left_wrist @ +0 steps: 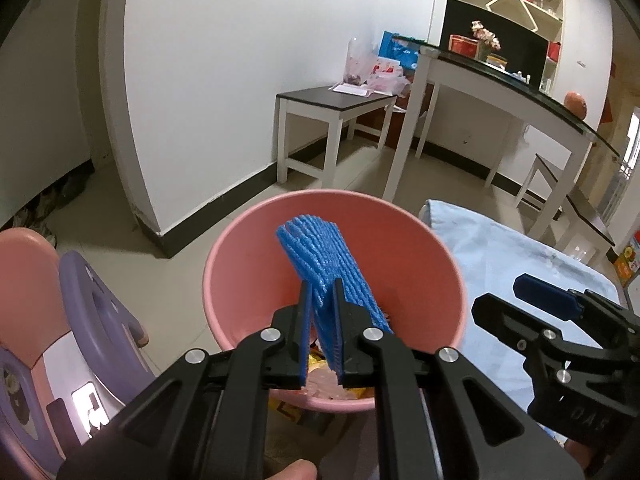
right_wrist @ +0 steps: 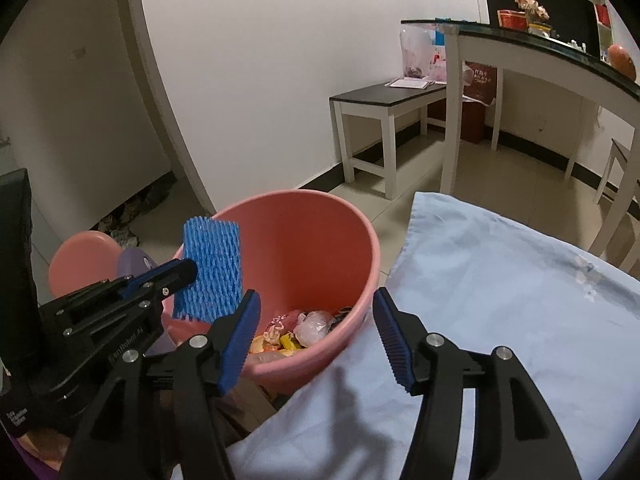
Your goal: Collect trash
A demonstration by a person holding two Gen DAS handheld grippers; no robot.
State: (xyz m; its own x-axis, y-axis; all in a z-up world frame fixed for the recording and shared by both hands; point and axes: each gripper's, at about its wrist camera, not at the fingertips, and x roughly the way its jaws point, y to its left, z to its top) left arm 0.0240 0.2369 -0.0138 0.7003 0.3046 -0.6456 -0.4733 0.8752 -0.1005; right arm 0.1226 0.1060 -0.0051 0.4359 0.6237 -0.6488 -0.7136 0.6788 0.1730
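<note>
My left gripper (left_wrist: 321, 294) is shut on a blue foam fruit net (left_wrist: 320, 252) and holds it upright over the mouth of a pink bucket (left_wrist: 424, 264). From the right wrist view the net (right_wrist: 212, 272) hangs at the bucket's left rim, with the left gripper (right_wrist: 191, 273) clamped on its lower part. Wrappers and crumpled plastic (right_wrist: 296, 332) lie in the bottom of the bucket (right_wrist: 360, 248). My right gripper (right_wrist: 316, 296) stands open and empty above the bucket's near rim. It also shows at the right edge of the left wrist view (left_wrist: 516, 304).
A light-blue cloth (right_wrist: 500, 300) covers the surface right of the bucket. A pink and purple child's seat (left_wrist: 92, 312) stands to the left. Farther back are a white bench with a dark top (left_wrist: 336, 100) and a glass-topped white table (left_wrist: 500, 80) by the wall.
</note>
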